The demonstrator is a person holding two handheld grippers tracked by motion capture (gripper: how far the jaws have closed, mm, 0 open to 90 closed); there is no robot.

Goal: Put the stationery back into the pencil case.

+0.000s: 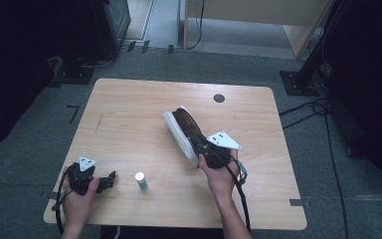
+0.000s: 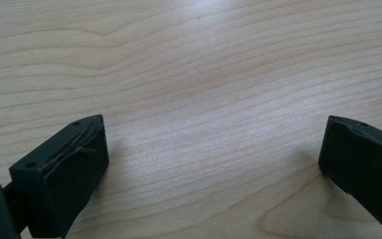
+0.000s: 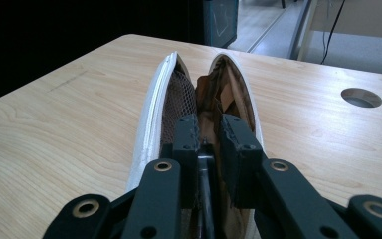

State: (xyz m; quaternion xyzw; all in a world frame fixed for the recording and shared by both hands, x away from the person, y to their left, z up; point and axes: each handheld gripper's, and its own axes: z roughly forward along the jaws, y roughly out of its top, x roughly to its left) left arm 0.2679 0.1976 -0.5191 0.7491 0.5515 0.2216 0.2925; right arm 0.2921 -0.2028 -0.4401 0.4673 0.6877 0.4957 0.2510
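A white zip case [image 1: 175,130] lies on the wooden table [image 1: 129,107], its two halves parted a little and a brown lining showing inside. In the right gripper view the case [image 3: 151,107] has a mesh pocket in its left half and a brown flap in its right half. My right gripper [image 1: 195,143] reaches into the near end of the gap. There the right gripper [image 3: 210,124] is shut on the brown inner flap. My left gripper [image 1: 111,178] rests at the front left of the table. The left gripper [image 2: 214,134] is open over bare wood, nothing between its fingers.
A small bottle with a white cap [image 1: 140,180] stands near the front edge, between the two hands. A round cable hole [image 1: 219,98] sits at the back of the table, to the right of the case. Dark stands and cables ring the table on the floor.
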